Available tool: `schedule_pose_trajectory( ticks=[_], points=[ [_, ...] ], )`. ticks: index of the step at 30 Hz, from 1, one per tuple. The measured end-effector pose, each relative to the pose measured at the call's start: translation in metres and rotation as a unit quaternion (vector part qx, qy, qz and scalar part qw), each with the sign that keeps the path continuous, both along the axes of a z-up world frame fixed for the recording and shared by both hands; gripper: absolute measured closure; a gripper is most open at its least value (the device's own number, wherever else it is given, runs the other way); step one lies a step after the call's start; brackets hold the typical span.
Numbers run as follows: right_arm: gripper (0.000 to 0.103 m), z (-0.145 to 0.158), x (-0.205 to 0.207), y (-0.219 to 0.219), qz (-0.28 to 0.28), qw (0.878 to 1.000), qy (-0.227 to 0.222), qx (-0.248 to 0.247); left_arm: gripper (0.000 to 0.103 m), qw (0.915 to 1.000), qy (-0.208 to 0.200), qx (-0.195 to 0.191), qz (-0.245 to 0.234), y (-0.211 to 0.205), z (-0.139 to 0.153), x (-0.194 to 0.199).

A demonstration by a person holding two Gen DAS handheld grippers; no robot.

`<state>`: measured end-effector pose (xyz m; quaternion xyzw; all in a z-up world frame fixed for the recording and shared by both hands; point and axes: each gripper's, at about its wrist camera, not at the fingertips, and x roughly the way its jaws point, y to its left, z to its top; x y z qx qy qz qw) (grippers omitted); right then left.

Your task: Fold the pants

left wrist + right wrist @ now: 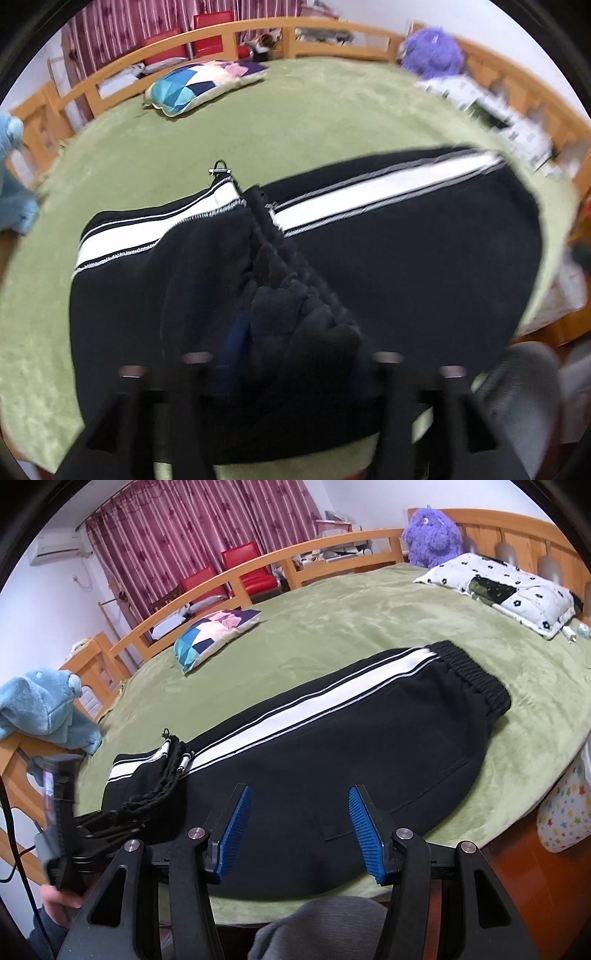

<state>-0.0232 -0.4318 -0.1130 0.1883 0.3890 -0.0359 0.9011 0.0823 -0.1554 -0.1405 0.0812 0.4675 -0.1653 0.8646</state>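
Black pants (332, 746) with a white side stripe lie lengthwise on the green bed cover (332, 627), waistband at the right. My left gripper (291, 332) is shut on the bunched black cuff end of the pants (406, 266) and holds it lifted at the left; it also shows in the right wrist view (96, 823). The view from the left wrist is blurred. My right gripper (299, 808) is open and empty, its blue pads (236, 830) just above the near edge of the pants.
A colourful cushion (214, 635) lies at the far left of the bed. A white flowered pillow (506, 587) and a purple plush toy (432, 535) sit at the headboard. A blue plush (44, 709) hangs on the wooden rail. Red chairs stand beyond.
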Motion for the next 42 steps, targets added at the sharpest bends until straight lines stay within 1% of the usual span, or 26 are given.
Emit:
schedule_pose_trajectory(
  ticks=[1,4,7,10,11,15,18,20,22,23,24,25,26,27,28,29,30,32,33,35,36,38,39,40,41,42],
  points=[
    [0.048,-0.003,0.005,0.006,0.003,1.000,0.001,-0.001,0.031,0.9998,-0.007,-0.019,-0.002,0.010,0.006,-0.004],
    [0.048,-0.008,0.017,0.023,0.010,1.000,0.006,0.004,0.031,0.9985,-0.037,-0.038,0.007,0.038,0.025,-0.012],
    [0.048,-0.015,0.037,0.053,0.035,0.999,0.013,0.016,0.030,0.9969,-0.045,-0.054,0.036,0.076,0.034,-0.017],
    [0.048,-0.024,0.051,0.088,0.063,0.998,0.024,0.015,0.030,0.9947,-0.042,-0.025,0.090,0.121,0.032,-0.006],
    [0.048,-0.028,0.057,0.102,0.078,0.996,0.030,0.011,0.030,0.9931,-0.043,-0.024,0.107,0.137,0.031,-0.003],
    [0.049,-0.048,0.078,0.157,0.130,0.990,0.056,-0.010,0.030,0.9844,-0.027,-0.042,0.169,0.197,0.021,-0.005],
    [0.049,-0.066,0.091,0.186,0.151,0.986,0.072,-0.021,0.030,0.9770,-0.017,-0.059,0.204,0.235,0.009,-0.013],
    [0.049,-0.079,0.099,0.202,0.157,0.983,0.083,-0.035,0.030,0.9732,-0.012,-0.068,0.220,0.250,0.001,-0.018],
    [0.060,-0.089,0.105,0.211,0.163,0.981,0.092,-0.053,0.030,0.9694,-0.003,-0.078,0.233,0.263,-0.007,-0.023],
    [0.064,-0.092,0.105,0.218,0.161,0.980,0.091,-0.079,0.030,0.9681,0.003,-0.085,0.236,0.267,-0.011,-0.025],
    [0.075,-0.093,0.104,0.223,0.163,0.978,0.086,-0.098,0.030,0.9676,0.006,-0.088,0.236,0.269,-0.013,-0.026],
    [0.080,-0.089,0.100,0.227,0.169,0.975,0.077,-0.119,0.030,0.9676,0.008,-0.089,0.236,0.270,-0.015,-0.028],
    [0.082,-0.082,0.095,0.225,0.174,0.975,0.065,-0.119,0.030,0.9683,0.006,-0.088,0.234,0.270,-0.015,-0.029],
    [0.083,-0.073,0.090,0.218,0.169,0.979,0.048,-0.105,0.030,0.9690,0.004,-0.086,0.232,0.269,-0.015,-0.030],
    [0.083,-0.062,0.084,0.207,0.155,0.984,0.028,-0.079,0.030,0.9697,0.001,-0.085,0.229,0.269,-0.014,-0.032],
    [0.083,-0.048,0.074,0.187,0.134,0.990,0.005,-0.032,0.030,0.9704,-0.003,-0.086,0.226,0.268,-0.013,-0.033],
    [0.083,-0.043,0.068,0.177,0.121,0.993,-0.001,-0.012,0.030,0.9710,-0.005,-0.089,0.222,0.267,-0.013,-0.034],
    [0.083,-0.047,0.065,0.172,0.114,0.993,0.016,-0.016,0.030,0.9725,-0.005,-0.093,0.213,0.262,-0.013,-0.032],
    [0.083,-0.056,0.065,0.176,0.122,0.992,0.036,-0.029,0.030,0.9732,-0.005,-0.094,0.210,0.261,-0.013,-0.033],
    [0.082,-0.082,0.066,0.188,0.138,0.985,0.077,-0.063,0.030,0.9753,-0.006,-0.090,0.201,0.253,-0.013,-0.031],
    [0.079,-0.091,0.064,0.192,0.144,0.983,0.087,-0.073,0.030,0.9762,-0.005,-0.089,0.198,0.251,-0.012,-0.030],
    [0.074,-0.092,0.061,0.192,0.154,0.982,0.087,-0.072,0.030,0.9789,-0.006,-0.086,0.185,0.244,-0.011,-0.030],
    [0.069,-0.090,0.061,0.191,0.156,0.982,0.084,-0.068,0.030,0.9798,-0.007,-0.084,0.181,0.242,-0.011,-0.029],
    [0.058,-0.084,0.063,0.188,0.155,0.983,0.079,-0.061,0.030,0.9805,-0.005,-0.083,0.178,0.240,-0.011,-0.027],
    [0.051,-0.082,0.066,0.186,0.153,0.984,0.074,-0.054,0.030,0.9807,-0.004,-0.084,0.177,0.239,-0.012,-0.025],
    [0.041,-0.078,0.071,0.182,0.147,0.986,0.065,-0.042,0.030,0.9806,0.000,-0.086,0.176,0.237,-0.012,-0.022]
  ],
)
